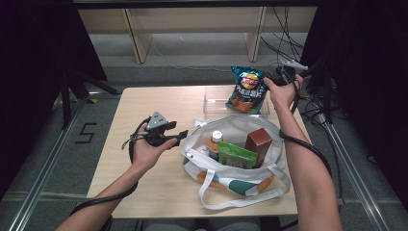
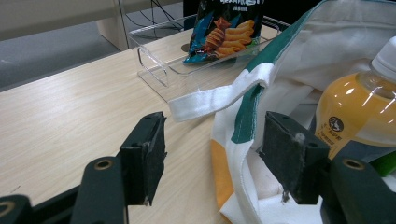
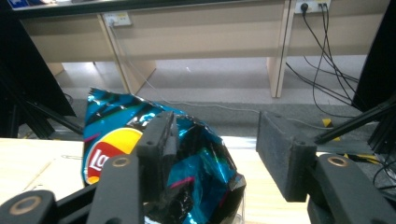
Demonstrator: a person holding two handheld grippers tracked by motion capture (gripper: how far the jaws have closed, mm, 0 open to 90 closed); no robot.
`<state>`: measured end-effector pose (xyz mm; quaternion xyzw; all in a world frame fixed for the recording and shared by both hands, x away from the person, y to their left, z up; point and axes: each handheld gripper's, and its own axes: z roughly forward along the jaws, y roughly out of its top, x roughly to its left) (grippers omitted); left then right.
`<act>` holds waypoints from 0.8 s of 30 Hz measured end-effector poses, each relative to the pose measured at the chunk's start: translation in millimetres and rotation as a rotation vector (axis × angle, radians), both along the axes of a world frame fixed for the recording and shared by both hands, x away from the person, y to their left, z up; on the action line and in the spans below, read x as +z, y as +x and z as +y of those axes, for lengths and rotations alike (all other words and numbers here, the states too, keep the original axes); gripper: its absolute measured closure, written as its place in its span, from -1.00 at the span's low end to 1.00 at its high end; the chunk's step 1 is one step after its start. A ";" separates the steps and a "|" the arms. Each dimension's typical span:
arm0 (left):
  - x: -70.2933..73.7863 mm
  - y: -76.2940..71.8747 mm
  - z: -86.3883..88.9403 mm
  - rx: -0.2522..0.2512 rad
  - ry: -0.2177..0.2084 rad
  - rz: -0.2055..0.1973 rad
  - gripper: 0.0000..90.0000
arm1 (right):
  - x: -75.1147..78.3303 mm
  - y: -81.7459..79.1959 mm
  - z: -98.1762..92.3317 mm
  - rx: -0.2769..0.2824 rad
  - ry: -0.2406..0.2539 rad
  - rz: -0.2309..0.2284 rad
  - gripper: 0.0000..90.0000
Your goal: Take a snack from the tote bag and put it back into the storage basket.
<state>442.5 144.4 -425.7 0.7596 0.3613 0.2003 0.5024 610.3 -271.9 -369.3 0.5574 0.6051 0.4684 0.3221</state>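
My left gripper [image 1: 179,137] sits over the left half of the desk [image 1: 144,103], level, pointing at the tote bag [image 1: 240,126]; its jaws stand wide with nothing pressed between them; in the left gripper view the bag's white rim with its green band runs up between the two pads, touching neither that I can tell, and a white strap [image 2: 210,100] lies on the wood just beyond them.

The bag rests on the desk's near right part, mouth open, a long white handle [image 1: 226,199] looping toward the near edge; inside it, from left to right, stand a bottle of orange drink [image 1: 215,143] with a white cap, a green packet [image 1: 235,155] and a brown carton [image 1: 258,143]; the bottle is close by my left gripper's right pad in the left gripper view.

Behind the bag, by the far edge, sits a clear plastic tray [image 1: 216,103]; the blue chip bag [image 1: 246,90] stands upright in the tray's right end, leaning a little.

My right gripper [image 1: 274,77] is at the far right corner, just at the chip bag's top; its jaws are parted wide; the bag's crumpled top lies against the left pad in the right gripper view, and the right pad stands clear of it, so nothing is clamped.
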 end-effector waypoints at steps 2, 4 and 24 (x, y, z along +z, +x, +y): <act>0.3 -0.2 -0.1 0.000 0.001 -0.002 -0.14 | 2.3 -3.7 -0.9 0.008 -0.002 -0.008 0.03; 0.6 0.2 0.2 -0.005 -0.001 -0.005 -0.14 | 5.3 -7.8 -1.9 0.001 -0.006 -0.010 0.00; 3.2 -1.1 1.7 0.007 0.000 -0.012 -0.14 | 12.3 -51.8 -1.4 0.087 -0.003 -0.024 -0.03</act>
